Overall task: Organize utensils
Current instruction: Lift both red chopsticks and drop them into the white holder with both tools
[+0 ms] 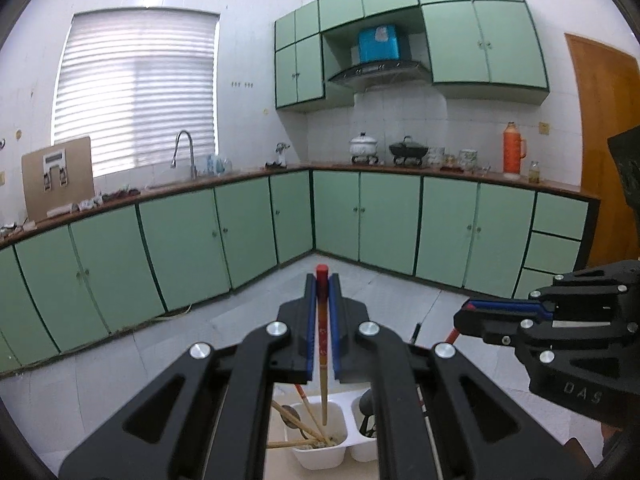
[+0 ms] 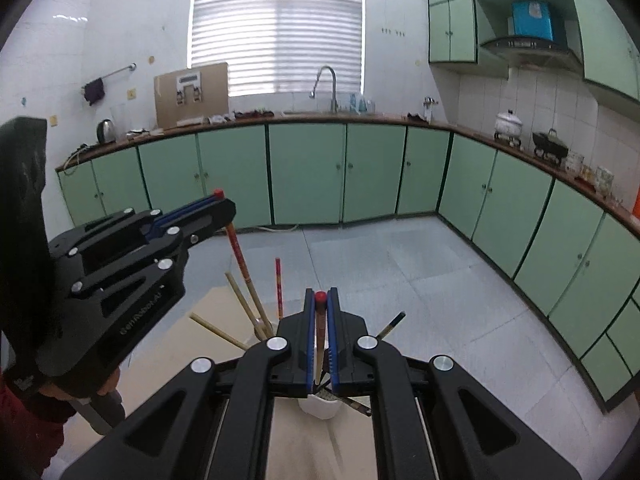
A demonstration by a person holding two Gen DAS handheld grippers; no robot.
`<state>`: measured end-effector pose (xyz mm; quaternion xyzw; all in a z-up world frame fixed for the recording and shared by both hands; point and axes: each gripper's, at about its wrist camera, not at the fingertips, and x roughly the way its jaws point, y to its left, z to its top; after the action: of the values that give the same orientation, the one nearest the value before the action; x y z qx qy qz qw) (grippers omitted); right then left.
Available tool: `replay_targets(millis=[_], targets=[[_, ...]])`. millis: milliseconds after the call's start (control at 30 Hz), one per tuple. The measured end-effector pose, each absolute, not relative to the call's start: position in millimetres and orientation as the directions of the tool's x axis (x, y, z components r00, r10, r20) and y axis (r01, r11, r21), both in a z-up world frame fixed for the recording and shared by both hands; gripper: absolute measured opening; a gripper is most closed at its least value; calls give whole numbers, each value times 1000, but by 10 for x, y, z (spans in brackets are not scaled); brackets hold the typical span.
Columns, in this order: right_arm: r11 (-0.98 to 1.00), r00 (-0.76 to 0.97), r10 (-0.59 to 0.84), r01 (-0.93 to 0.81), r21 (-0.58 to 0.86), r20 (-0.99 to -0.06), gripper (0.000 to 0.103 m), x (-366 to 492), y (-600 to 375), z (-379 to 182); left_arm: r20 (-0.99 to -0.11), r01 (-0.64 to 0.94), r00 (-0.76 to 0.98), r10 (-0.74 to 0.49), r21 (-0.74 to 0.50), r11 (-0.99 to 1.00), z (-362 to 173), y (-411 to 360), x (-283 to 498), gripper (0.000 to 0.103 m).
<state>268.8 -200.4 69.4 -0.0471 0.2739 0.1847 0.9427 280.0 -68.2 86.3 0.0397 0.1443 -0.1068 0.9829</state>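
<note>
My left gripper [image 1: 322, 280] is shut on a red-topped chopstick [image 1: 322, 332] that hangs down into a white utensil holder [image 1: 320, 456], which holds several other chopsticks. My right gripper [image 2: 320, 296] is shut on another red-topped chopstick [image 2: 319, 340], above the same white holder [image 2: 320, 408]. In the left wrist view the right gripper [image 1: 464, 314] shows at the right. In the right wrist view the left gripper [image 2: 224, 200] shows at the left with its chopstick [image 2: 240, 256] slanting down. Several chopsticks [image 2: 248, 304] stick out of the holder.
The holder stands on a light wooden table [image 2: 296, 440]. Green kitchen cabinets [image 1: 384, 220] run around the room under a brown counter with a faucet [image 1: 184, 152], pots and an orange thermos [image 1: 514, 152]. Grey tiled floor [image 2: 420, 280] lies beyond the table.
</note>
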Motion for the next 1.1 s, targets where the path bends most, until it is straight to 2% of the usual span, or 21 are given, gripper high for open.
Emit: replay_targets(millis=[300, 633, 667, 700, 733, 767, 867, 1100], targets=[[935, 759, 304, -353, 28, -576, 6, 2915, -1941, 296, -392, 198, 903, -174, 22, 980, 359, -532, 3140, 5], [944, 753, 271, -329, 14, -599, 7, 3057, -1894, 18, -439, 180, 884, -163, -2, 984, 71, -454, 3266, 8], [944, 754, 267, -328, 8, -601, 9, 3054, -1893, -2, -440, 179, 883, -163, -5, 984, 60, -442, 3263, 11], [944, 757, 266, -329, 4, -596, 13, 3050, -1893, -6, -441, 178, 883, -163, -9, 984, 59, -442, 3260, 25], [946, 764, 258, -324, -6, -592, 27, 3036, -1899, -10, -438, 176, 884, -167, -19, 984, 63, -419, 3252, 41], [948, 768, 253, -318, -7, -588, 40, 3027, -1911, -6, -431, 173, 886, -169, -31, 984, 74, -393, 3239, 46], [953, 787, 252, -302, 5, -563, 42, 2963, -1964, 56, -415, 171, 893, -177, -52, 984, 139, -325, 3186, 48], [965, 838, 213, -260, -24, -502, 62, 2715, -2091, 234, -344, 158, 924, -167, -53, 986, 348, -221, 2868, 66]])
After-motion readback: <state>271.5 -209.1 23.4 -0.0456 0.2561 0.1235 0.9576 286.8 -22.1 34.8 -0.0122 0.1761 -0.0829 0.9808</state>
